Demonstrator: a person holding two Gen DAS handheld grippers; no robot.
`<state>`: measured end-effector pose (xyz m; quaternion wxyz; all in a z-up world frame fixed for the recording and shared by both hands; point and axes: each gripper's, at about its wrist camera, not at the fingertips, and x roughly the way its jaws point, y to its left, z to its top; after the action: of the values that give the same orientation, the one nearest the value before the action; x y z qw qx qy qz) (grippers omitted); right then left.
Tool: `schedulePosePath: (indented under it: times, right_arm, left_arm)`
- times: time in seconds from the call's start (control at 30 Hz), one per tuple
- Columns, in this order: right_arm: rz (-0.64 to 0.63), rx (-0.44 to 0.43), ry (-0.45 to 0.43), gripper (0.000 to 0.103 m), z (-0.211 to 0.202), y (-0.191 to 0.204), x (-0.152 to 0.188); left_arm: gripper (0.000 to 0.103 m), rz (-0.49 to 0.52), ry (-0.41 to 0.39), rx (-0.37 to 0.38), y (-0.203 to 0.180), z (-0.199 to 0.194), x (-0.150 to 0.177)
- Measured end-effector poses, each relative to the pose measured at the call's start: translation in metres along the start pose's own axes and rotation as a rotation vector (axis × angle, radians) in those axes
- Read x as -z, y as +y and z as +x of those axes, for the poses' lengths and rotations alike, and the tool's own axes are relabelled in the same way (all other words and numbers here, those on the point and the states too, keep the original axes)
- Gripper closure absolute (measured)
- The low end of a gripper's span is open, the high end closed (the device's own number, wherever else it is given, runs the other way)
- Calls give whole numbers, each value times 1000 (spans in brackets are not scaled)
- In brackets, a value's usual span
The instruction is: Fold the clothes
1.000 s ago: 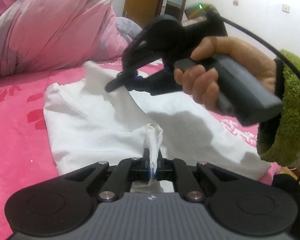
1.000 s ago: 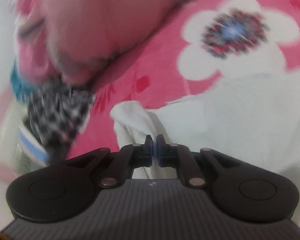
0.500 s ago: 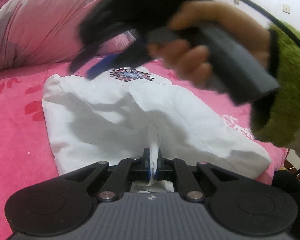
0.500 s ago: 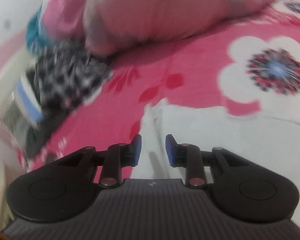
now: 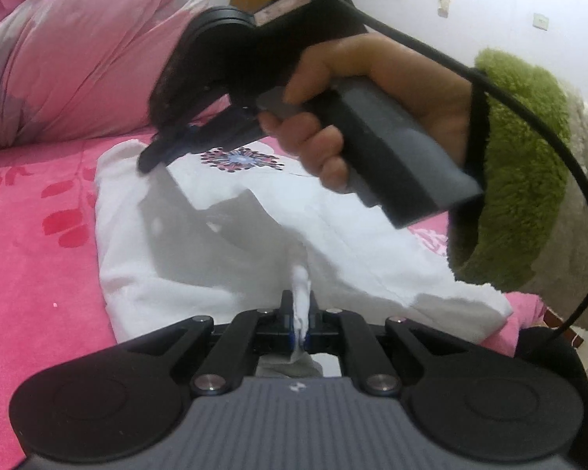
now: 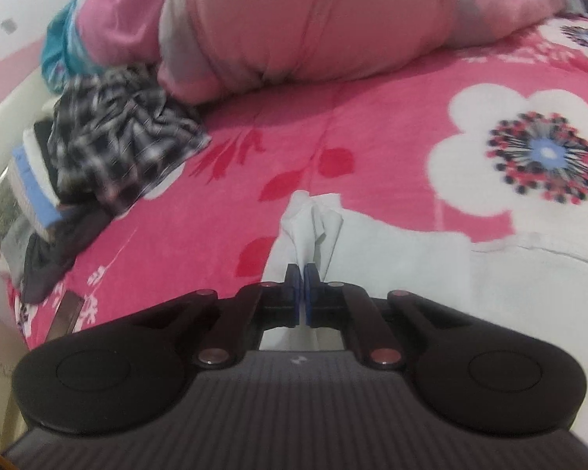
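- On the pink floral bed [image 6: 372, 125], the white garment [image 5: 223, 250] looks light, soft, floppy.
- Left gripper [image 5: 301, 315] pinches a near edge; right gripper [image 6: 302, 293] pinches a far corner.
- Corners seem the best holds.

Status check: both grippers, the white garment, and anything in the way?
Left gripper shut on white garment. Right gripper shut on its far corner. Garment on pink bedspread. Checkered clothes pile off aside, nothing blocking.

At upper left we see a pink quilt [image 6: 313, 19] heaped on the flowered bedspread [image 6: 372, 125] (a checked cloth [image 6: 117, 137] beside it).
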<state>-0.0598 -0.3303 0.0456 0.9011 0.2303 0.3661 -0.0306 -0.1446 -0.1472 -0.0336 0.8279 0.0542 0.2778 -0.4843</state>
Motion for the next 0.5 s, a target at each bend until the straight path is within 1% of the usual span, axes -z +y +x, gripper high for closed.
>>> schedulePosePath:
  times: [0.27,0.3,0.33,0.4,0.43,0.47,0.5]
  right_arm:
    - [104,34,-32,102,-6,-33,12]
    - [120,34,-29,101,-5,-37,14]
    - [134,26,-24,98,-5,-41,15]
    - [171,-2,-36,97,-11,-48,17]
    - [190,-19,-48,93,-16,-52,17]
    - [207,-31,-64,79,-22,-56,18]
    - [225,-34,-83,70,-30,-61,19]
  left_arm:
    - [98,44,33,12,-6,8,-4]
    - [98,46,39,12,-5,10,-4]
    - [98,49,45,11,-5,12,-3]
    - [98,55,56,11,-4,16,-3]
    - [98,57,56,11,-4,17,-3]
    - [98,58,55,11,-3,17,-4]
    - [98,60,55,11,-2,17,-4]
